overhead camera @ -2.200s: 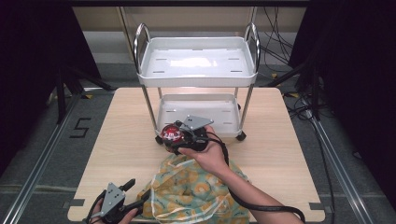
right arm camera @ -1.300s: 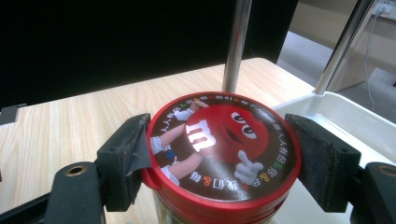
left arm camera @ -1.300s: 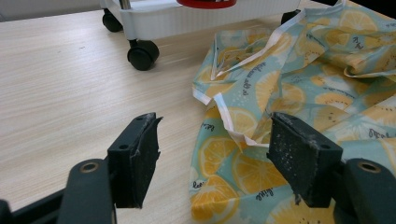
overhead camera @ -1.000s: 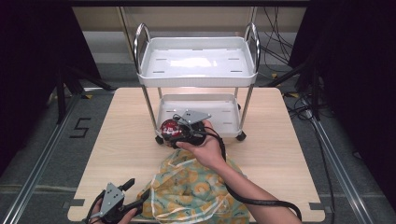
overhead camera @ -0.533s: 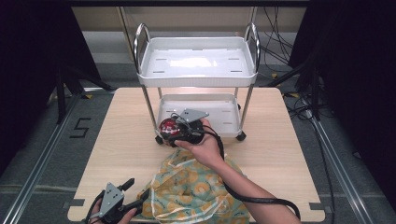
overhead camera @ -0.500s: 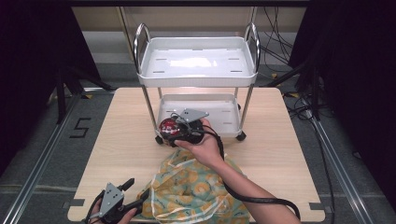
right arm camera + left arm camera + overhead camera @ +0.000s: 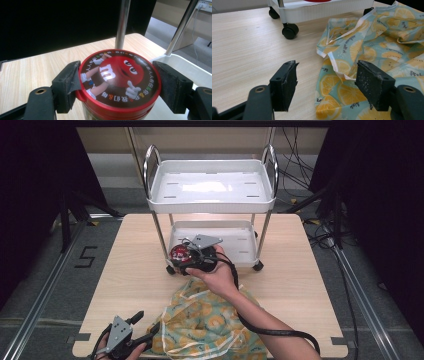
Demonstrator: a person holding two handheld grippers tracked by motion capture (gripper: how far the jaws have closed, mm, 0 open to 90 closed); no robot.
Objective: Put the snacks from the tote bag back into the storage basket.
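A round can with a red cartoon lid (image 7: 120, 77) (image 7: 179, 253) sits between the jaws of my right gripper (image 7: 117, 83) (image 7: 181, 256), which is shut on its lid rim from both sides. The can hangs at the front left corner of the white cart's lower tray (image 7: 240, 245), beside a chrome post (image 7: 122, 25). My left gripper (image 7: 325, 80) (image 7: 148, 321) stands open low over the table's front edge. The white-trimmed hem of a lemon-print cloth (image 7: 372, 45) (image 7: 200, 325) lies between and under its jaws, untouched.
The two-tier white cart (image 7: 212, 187) stands on castors (image 7: 290, 31) at the back middle of the wooden table (image 7: 310, 270); its top tray is bare. The right forearm and its cable cross the cloth. Cables lie on the floor at the right.
My right gripper has carried the can a little farther away and left, closer to the cart's lower tray. The left gripper and the cloth have stayed still.
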